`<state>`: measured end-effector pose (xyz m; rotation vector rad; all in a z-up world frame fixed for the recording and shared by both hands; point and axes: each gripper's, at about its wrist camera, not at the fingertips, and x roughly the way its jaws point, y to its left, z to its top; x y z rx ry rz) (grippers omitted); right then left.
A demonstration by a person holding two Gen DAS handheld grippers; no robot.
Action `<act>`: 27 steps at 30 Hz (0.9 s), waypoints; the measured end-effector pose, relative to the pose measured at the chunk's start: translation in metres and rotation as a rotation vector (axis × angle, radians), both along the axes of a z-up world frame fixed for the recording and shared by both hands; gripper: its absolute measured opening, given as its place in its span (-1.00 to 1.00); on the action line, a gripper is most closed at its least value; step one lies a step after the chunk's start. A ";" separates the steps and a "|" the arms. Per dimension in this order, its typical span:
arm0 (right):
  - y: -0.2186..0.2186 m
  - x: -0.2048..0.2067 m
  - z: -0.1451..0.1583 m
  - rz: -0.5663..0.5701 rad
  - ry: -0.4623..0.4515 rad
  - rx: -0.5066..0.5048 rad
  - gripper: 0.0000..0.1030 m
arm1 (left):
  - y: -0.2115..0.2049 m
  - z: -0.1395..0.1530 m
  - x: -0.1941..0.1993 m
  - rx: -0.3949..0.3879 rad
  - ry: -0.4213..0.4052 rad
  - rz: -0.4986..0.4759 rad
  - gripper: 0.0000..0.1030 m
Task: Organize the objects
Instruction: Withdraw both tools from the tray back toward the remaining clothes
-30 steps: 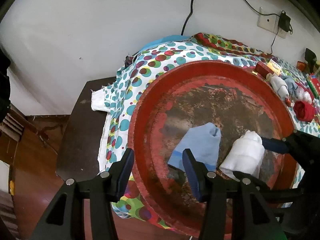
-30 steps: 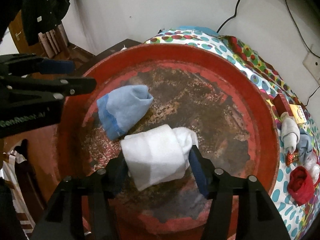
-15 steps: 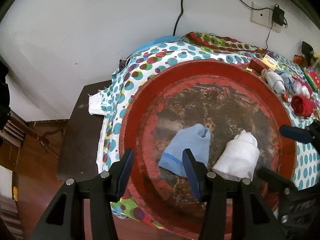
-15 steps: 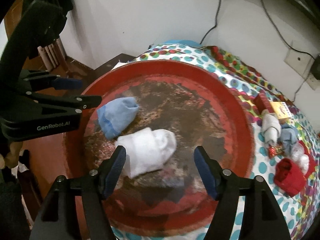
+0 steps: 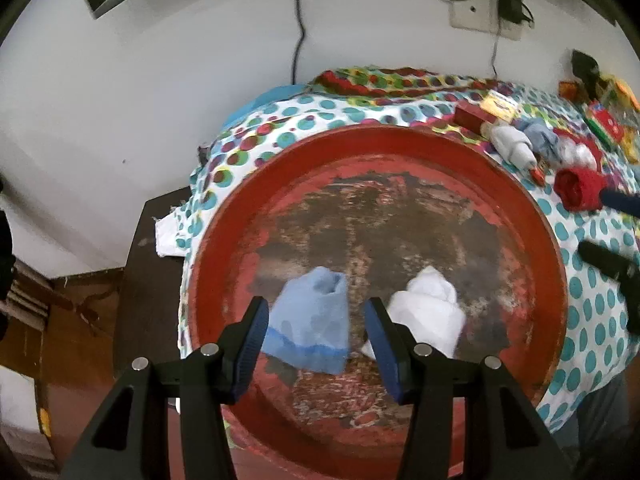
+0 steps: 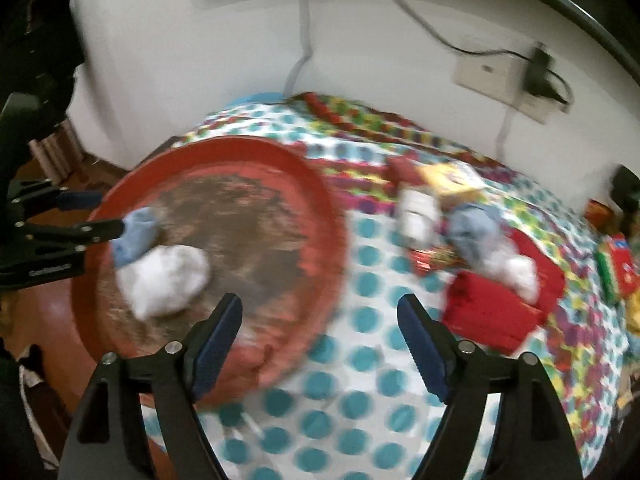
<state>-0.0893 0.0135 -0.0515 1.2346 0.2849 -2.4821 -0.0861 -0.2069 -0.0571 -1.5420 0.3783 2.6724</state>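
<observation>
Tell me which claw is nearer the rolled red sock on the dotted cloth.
Right. The right claw hangs open beside the rolled red sock; the left claw hovers over the tray, further away.

wall (image 5: 160, 80): white | floor (image 5: 60, 328): brown, probably wood | socket (image 5: 472, 10): wall-mounted | side table (image 5: 152, 280): dark

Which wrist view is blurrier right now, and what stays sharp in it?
Right wrist view: heavy motion smear over the red tray, white sock and dotted cloth; only the right gripper looks crisp. Left wrist view: mild softness, strong fisheye bending.
</observation>
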 end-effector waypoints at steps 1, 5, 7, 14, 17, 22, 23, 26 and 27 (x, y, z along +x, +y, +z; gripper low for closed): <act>0.009 -0.002 0.000 -0.017 0.003 0.007 0.52 | 0.004 -0.001 0.000 -0.008 -0.003 -0.006 0.00; 0.053 -0.007 -0.002 -0.089 0.015 0.029 0.53 | 0.018 -0.002 -0.001 -0.012 -0.011 -0.031 0.00; 0.076 -0.009 -0.004 -0.124 0.004 0.029 0.54 | 0.027 0.000 -0.001 -0.003 -0.011 -0.050 0.00; 0.124 -0.012 -0.018 -0.188 0.005 0.060 0.54 | 0.069 0.000 0.000 0.044 -0.023 -0.141 0.00; 0.130 -0.016 -0.027 -0.179 -0.008 0.038 0.54 | 0.093 -0.003 0.000 0.079 -0.040 -0.185 0.00; 0.119 -0.029 -0.043 -0.169 -0.017 0.026 0.68 | 0.127 -0.013 -0.001 0.113 -0.075 -0.237 0.00; 0.116 -0.033 -0.046 -0.178 -0.011 0.019 0.71 | 0.132 -0.015 -0.002 0.108 -0.080 -0.236 0.00; 0.114 -0.042 -0.050 -0.213 0.003 -0.009 0.82 | 0.144 -0.024 -0.008 0.109 -0.112 -0.237 0.00; 0.113 -0.046 -0.051 -0.223 0.002 -0.026 0.84 | 0.147 -0.025 -0.011 0.115 -0.121 -0.234 0.00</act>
